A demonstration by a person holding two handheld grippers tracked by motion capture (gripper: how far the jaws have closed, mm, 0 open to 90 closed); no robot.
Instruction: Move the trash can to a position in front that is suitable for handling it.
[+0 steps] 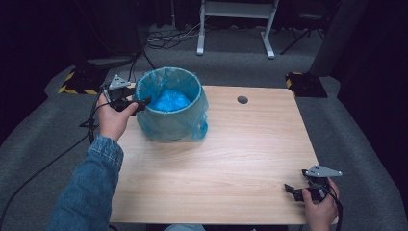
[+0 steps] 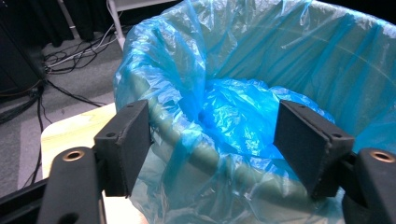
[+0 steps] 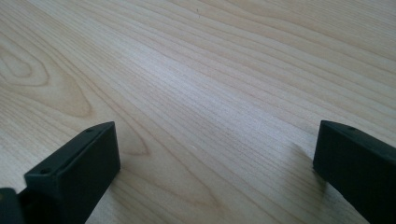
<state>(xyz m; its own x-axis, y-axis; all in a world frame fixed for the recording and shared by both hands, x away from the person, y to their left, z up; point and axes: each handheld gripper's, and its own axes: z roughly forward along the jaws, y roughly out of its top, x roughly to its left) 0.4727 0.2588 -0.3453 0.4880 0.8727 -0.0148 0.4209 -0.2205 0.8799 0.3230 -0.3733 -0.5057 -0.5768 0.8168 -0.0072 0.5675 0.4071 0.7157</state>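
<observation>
- Left gripper [image 1: 137, 103] is sitting in the upper left of the high view, its jaws spread wide and straddling the near rim of the bin [image 1: 169, 126]; in the left gripper view the rim is running between the two pads [image 2: 302, 140] without either pressing on it.
- Blue plastic liner [image 2: 224, 116] is already draping over the rim, with loose film bunching down inside the bin.
- Right gripper [image 1: 294, 191] is resting at the lower right of the high view, jaws wide and holding nothing, pointing across bare table [image 3: 196, 93].
- Judging from this, the approach looks done; gripping the liner at the rim and whatever handling follows are not yet started.
</observation>
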